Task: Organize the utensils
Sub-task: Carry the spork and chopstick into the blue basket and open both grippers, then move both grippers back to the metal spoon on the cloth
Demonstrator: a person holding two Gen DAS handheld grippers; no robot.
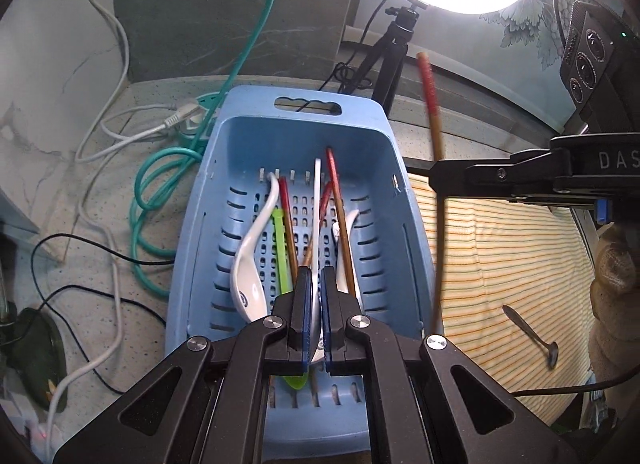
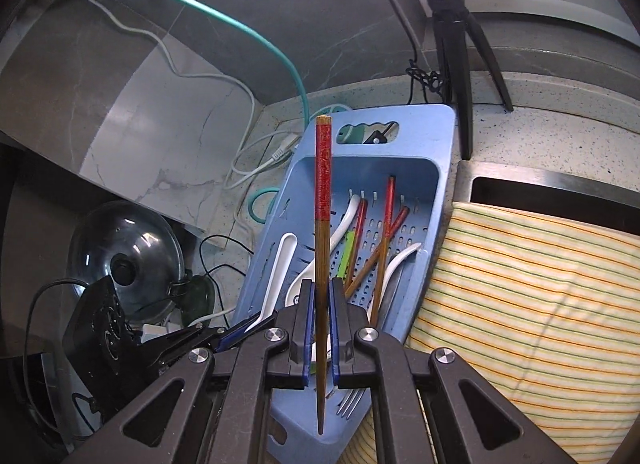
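A blue slotted basket [image 1: 304,131] [image 2: 436,143] lies on the counter and holds white spoons [image 1: 252,264], red-topped chopsticks [image 1: 334,183] and a green utensil [image 1: 280,248]. Over the basket, my left gripper [image 1: 316,274] [image 2: 236,334] is shut on a white spoon [image 1: 318,191] [image 2: 280,260], whose handle points away. My right gripper [image 2: 321,284] [image 1: 436,179] is shut on a red-topped wooden chopstick [image 2: 322,203] [image 1: 434,111]. It holds the chopstick upright by the basket's right rim. A fork [image 2: 350,404] shows under the right gripper.
A striped cloth [image 1: 500,264] [image 2: 540,284] covers the sink to the right, with a dark metal spoon [image 1: 532,334] on it. A tripod [image 2: 456,63] with a ring light stands behind the basket. Teal and white cables [image 1: 152,191] lie to the left, beside a glass lid [image 2: 124,260].
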